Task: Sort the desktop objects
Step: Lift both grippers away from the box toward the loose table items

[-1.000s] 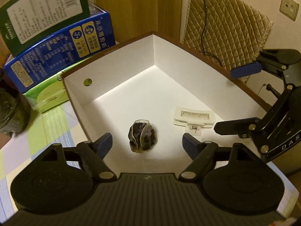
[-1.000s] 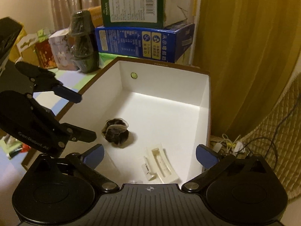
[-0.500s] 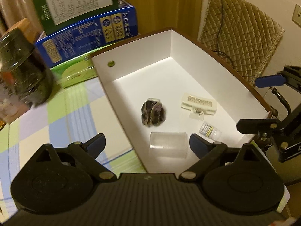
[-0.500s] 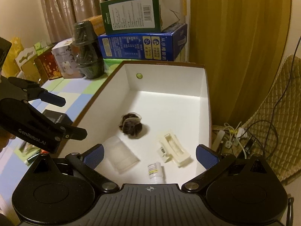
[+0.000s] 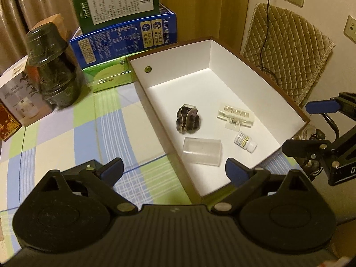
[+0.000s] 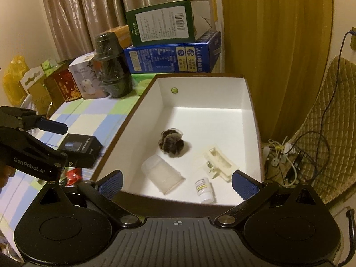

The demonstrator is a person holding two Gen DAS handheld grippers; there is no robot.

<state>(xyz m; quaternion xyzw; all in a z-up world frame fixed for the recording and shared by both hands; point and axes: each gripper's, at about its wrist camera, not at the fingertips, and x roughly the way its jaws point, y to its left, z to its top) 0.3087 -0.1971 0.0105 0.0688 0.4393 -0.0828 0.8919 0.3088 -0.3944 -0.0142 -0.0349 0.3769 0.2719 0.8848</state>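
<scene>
The white box [image 6: 142, 120] sits at the right edge of the checked tablecloth [image 5: 66, 133], and over its near end both the left gripper [image 5: 173, 169] and the right gripper [image 6: 176, 181] stand wide with nothing between their pads. Inside lie a clear cup [image 6: 161, 176] and small pill bottle [image 6: 203, 189] nearest, then a cream clip [image 6: 219, 162] and dark crumpled wrapper [image 6: 171, 142]. I judge a drop-off finished; next comes fetching the black box [image 6: 80, 145] or red packet [image 6: 73, 175] at left.
</scene>
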